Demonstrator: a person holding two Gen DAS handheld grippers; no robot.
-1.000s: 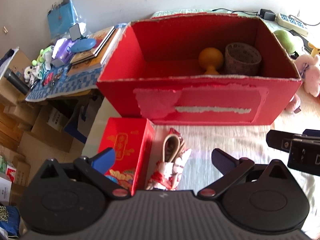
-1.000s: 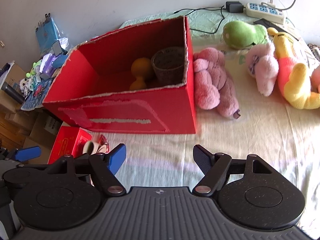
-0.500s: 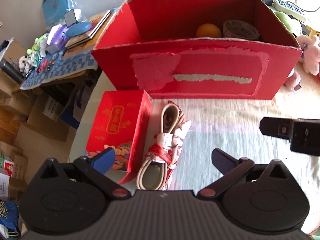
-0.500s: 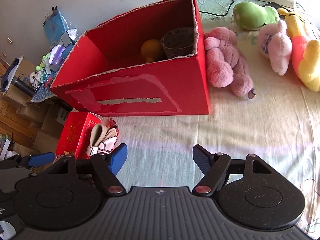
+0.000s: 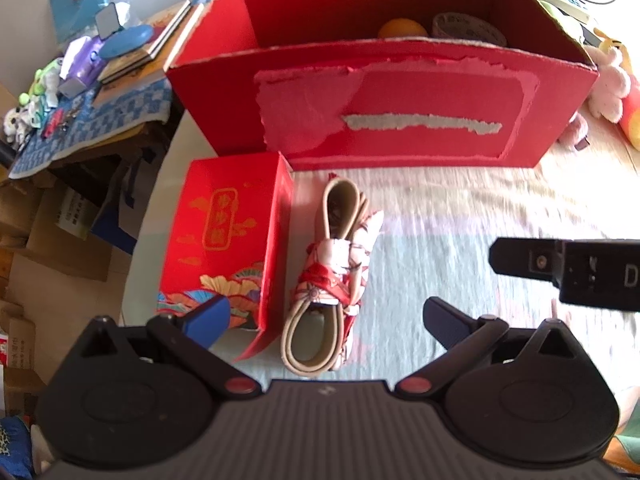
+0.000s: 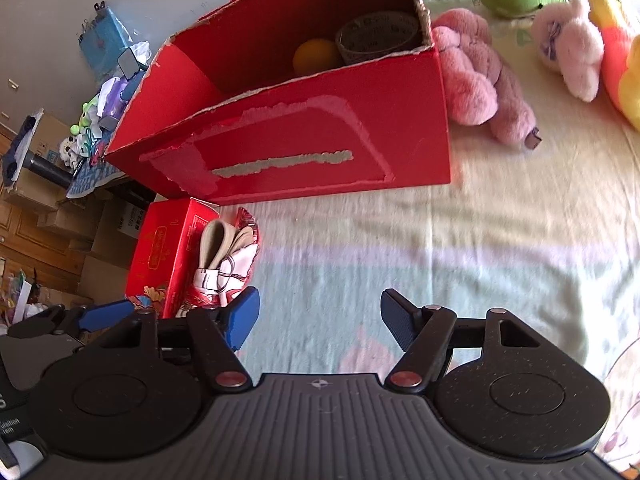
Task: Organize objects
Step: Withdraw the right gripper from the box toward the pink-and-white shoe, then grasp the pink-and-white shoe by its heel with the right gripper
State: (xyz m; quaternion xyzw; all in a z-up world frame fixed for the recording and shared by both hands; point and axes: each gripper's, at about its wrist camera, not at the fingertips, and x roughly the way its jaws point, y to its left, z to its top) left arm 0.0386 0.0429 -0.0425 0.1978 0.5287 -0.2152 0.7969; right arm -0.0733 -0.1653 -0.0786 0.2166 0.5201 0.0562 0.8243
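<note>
I am holding my left gripper (image 5: 326,314) spread wide, pinching nothing, just above the bundle (image 5: 334,276), a beige strap coiled into a long loop and tied round the middle with a red and white printed cloth. It is lying on the sheet (image 5: 460,216) just in front of the bin (image 5: 380,120), close against the right side of the carton (image 5: 224,248), which is sitting at the bed's edge. My right gripper (image 6: 320,320) is also spread and empty, hovering over bare sheet to the right of the bundle.

As I judge it, the tidying is only partly done. 2 things are already sitting in the far right corner of the bin: an orange ball-like piece (image 6: 316,56) and a woven basket (image 6: 378,36). The bundle and the carton are lying outside, and the plush toys (image 6: 480,80) are lying on the sheet right of the bin, the pink one touching its end wall. Whether all of these belong in the bin I cannot tell.

The bundle's long axis is running from my left gripper straight toward the bin's front wall, 1 loop end pointing at the bin, the other at me. My fingers are standing on either side of it, across that axis, so I am lining up to pinch the tied middle
</note>
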